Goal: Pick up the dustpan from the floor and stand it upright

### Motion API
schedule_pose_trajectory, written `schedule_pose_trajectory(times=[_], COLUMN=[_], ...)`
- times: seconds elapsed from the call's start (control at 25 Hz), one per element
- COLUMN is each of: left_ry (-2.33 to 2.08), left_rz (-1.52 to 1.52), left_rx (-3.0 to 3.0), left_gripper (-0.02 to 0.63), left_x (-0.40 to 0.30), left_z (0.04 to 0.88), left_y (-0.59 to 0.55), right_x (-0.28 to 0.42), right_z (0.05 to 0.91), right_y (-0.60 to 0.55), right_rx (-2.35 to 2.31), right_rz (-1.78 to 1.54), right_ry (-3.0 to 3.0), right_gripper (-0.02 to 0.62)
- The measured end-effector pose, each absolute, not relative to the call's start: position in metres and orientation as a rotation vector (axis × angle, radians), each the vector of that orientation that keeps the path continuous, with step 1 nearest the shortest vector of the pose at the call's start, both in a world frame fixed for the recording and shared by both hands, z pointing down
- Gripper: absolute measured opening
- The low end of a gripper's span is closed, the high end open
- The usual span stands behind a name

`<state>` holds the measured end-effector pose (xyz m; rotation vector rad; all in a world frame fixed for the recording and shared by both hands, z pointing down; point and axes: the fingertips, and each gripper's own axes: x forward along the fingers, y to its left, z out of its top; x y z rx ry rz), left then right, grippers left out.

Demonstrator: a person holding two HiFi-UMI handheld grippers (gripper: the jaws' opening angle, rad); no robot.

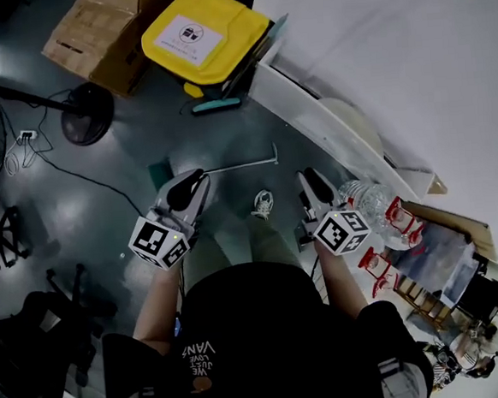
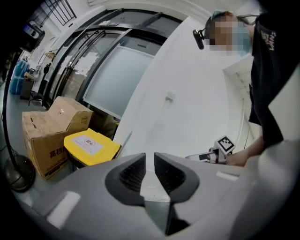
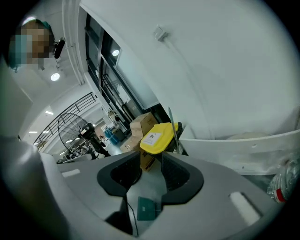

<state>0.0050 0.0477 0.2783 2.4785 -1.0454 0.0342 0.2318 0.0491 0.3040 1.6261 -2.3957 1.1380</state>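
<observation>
The dustpan lies flat on the grey floor: a teal pan (image 1: 159,173) with a thin silver handle (image 1: 242,164) running right. My left gripper (image 1: 198,179) hovers just right of the pan, over the handle's near end, its jaws nearly together with nothing between them. My right gripper (image 1: 306,176) hangs to the right of the handle's far end, jaws apart and empty. In the right gripper view the teal pan (image 3: 146,208) shows low between the jaws of the right gripper (image 3: 151,164). In the left gripper view the left gripper (image 2: 150,161) faces the white wall, with the dustpan out of sight.
A yellow-lidded bin (image 1: 204,32) and a cardboard box (image 1: 103,34) stand ahead, with a teal tool (image 1: 216,106) lying by the bin. A fan base (image 1: 86,112) and cable are at left. A white curved ledge (image 1: 328,119) and a plastic bottle (image 1: 369,200) are at right.
</observation>
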Motion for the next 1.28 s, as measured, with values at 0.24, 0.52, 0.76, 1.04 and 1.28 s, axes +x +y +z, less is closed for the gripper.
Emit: schedule_pose_trajectory(times=[0.24, 0.52, 0.76, 1.04, 1.28], left_ry=[-1.006, -0.981, -0.978, -0.944, -0.925], left_rz=[0.114, 0.162, 0.176, 0.180, 0.194], left_rx=[2.420, 2.391, 2.350, 2.326, 2.312], left_gripper=[0.078, 0.118, 0.155, 0.167, 0.169], left_x=[0.017, 0.018, 0.019, 0.026, 0.028], left_z=[0.330, 0.385, 0.437, 0.508, 0.559], left_y=[0.046, 0.033, 0.036, 0.038, 0.039], right_x=[0.239, 0.241, 0.239, 0.247, 0.256], right_z=[0.352, 0.420, 0.490, 0.573, 0.643], right_y=[0.019, -0.003, 0.003, -0.001, -0.005], right_rx=[1.646, 1.711, 1.738, 1.733, 1.706], right_rz=[1.186, 1.188, 1.234, 1.237, 1.185], right_ry=[-2.343, -2.263, -2.162, -2.079, -2.000], right_gripper=[0.117, 0.117, 0.117, 0.117, 0.115])
